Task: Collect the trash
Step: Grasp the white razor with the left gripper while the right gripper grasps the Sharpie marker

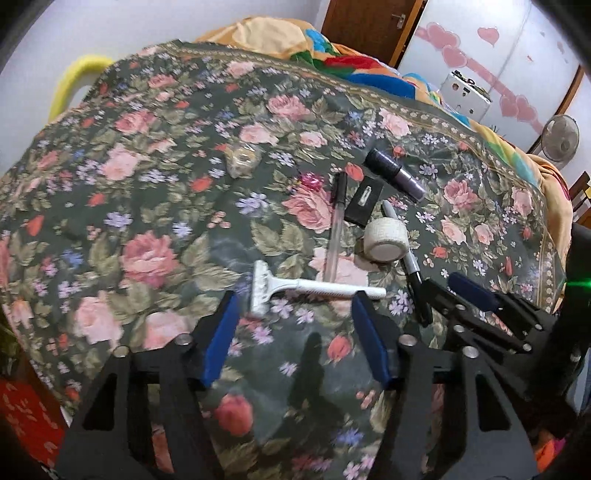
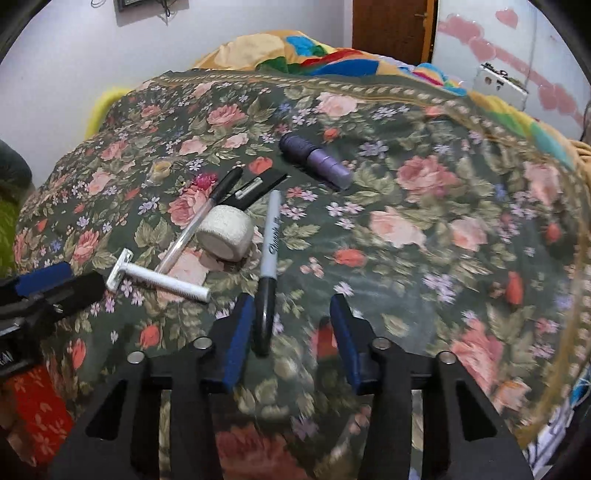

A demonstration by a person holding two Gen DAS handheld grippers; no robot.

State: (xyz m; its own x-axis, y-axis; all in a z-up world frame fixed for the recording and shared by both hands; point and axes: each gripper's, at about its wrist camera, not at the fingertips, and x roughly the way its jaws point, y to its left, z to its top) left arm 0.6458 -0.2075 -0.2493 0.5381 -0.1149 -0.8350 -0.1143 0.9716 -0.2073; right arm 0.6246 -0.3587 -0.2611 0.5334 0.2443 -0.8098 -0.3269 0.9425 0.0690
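Small items lie on a dark floral cloth [image 1: 147, 229]. A white razor [image 1: 310, 286] lies just beyond my open, empty left gripper [image 1: 293, 308]; it also shows in the right wrist view [image 2: 159, 279]. A black-capped marker [image 2: 267, 266] reaches between the fingers of my open right gripper [image 2: 291, 310]. A white tape roll [image 2: 226, 232], a clear pen [image 2: 199, 223], a flat black item [image 2: 256, 186], a purple tube [image 2: 316, 160], a pink wrapper [image 1: 312, 182] and a clear crumpled wrapper [image 1: 242, 159] lie farther off.
A colourful blanket [image 1: 332, 51] is heaped behind the cloth. A yellow pad [image 1: 74, 83] is at the far left. A white box [image 1: 467, 96], a fan [image 1: 559, 138] and a wooden door [image 1: 369, 22] stand beyond. Red fabric [image 1: 26, 417] hangs at lower left.
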